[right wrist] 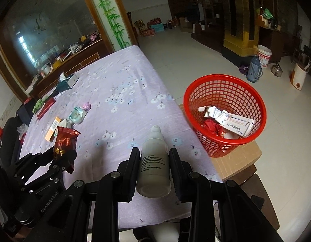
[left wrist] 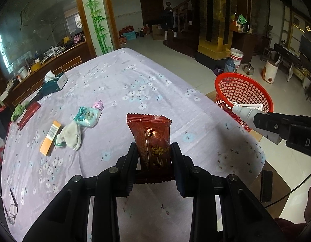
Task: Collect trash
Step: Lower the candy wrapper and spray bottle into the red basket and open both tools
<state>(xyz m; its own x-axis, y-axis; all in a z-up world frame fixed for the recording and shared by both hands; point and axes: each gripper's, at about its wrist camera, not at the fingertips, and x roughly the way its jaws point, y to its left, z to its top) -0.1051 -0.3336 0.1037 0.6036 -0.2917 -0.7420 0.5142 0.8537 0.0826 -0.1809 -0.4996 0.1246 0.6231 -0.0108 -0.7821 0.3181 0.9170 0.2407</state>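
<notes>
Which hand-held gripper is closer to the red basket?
The right hand-held gripper. Holding a white plastic bottle, it is just beside the red plastic mesh basket. The left hand-held gripper, clamping a dark red snack packet, sits farther over the table.

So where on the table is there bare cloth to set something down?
The tablecloth is bare across its middle and far end, and along the edge nearest the red basket. The crowded part is the left side: orange box, sock, teal packet, pink wrapper, tissue box.
</notes>
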